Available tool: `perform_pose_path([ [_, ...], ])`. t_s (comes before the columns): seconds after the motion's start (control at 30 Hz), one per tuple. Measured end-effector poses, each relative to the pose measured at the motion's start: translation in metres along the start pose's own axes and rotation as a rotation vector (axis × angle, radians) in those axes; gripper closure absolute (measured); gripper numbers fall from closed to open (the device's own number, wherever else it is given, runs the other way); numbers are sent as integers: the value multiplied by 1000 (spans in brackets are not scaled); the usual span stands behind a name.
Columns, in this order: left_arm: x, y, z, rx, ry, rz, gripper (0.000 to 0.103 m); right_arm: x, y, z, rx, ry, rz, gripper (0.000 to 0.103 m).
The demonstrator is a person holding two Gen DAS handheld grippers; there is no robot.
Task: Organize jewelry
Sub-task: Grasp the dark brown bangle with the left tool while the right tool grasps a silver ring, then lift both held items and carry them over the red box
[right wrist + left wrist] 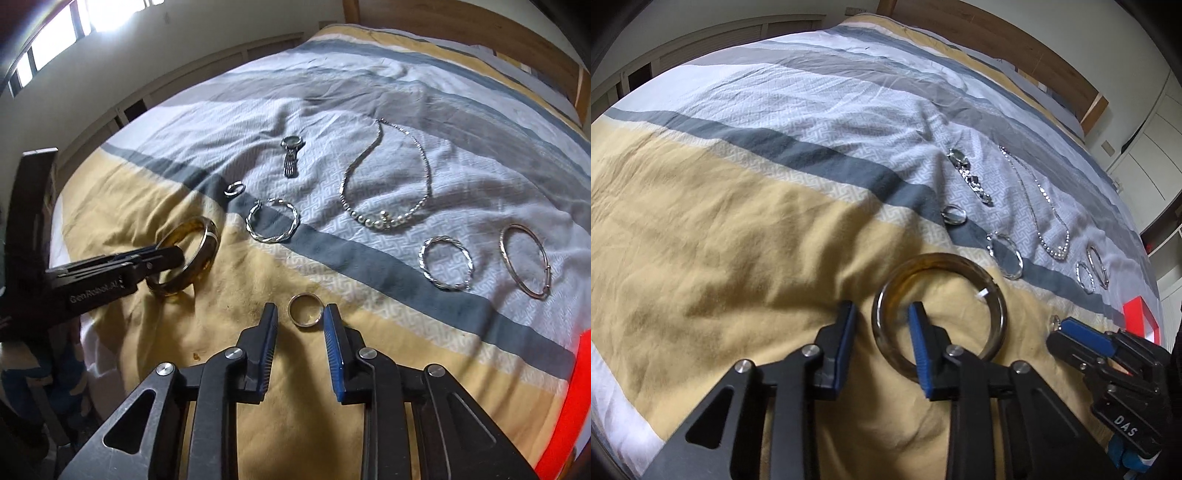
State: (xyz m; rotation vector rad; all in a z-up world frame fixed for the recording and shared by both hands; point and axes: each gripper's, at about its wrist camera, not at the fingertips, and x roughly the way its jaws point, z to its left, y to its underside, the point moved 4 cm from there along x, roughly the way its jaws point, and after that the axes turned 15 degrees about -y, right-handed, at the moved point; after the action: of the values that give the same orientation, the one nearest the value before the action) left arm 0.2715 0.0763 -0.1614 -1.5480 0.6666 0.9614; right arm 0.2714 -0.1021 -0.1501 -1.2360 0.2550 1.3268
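On yellow band of striped bedspread (122, 206), amber translucent bangle (938, 295) lying at twelve o'clock of left gripper (882, 314), one finger inside its hoop, jaws part-open straddling rim, small silver ring (306, 309) lying between right gripper (301, 314) tips, untouched.

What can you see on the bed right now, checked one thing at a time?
Surface: striped bedspread, wrinkled, yellow band nearest.
Job's things: amber bangle, plain ring, small ring, watch, beaded necklace, two twisted bracelets, thin hoop, all spread apart.
Clutter: red object at the edge; cannot tell what it is.
Grippers: left gripper open, one finger inside the bangle, one outside. Right gripper open, plain ring just ahead of its fingers.
Cables: nothing seen.
Surroundings: wooden headboard, bright window.
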Motion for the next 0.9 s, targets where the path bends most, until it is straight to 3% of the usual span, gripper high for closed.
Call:
perform_pose_path([
  [0.23,1,0,0,1,-5,-6,75,9,1,4,-38,43,19,82],
  [0.9,1,1,-3,12,-23,-24,76,9,2,11,-94,89,2,83],
])
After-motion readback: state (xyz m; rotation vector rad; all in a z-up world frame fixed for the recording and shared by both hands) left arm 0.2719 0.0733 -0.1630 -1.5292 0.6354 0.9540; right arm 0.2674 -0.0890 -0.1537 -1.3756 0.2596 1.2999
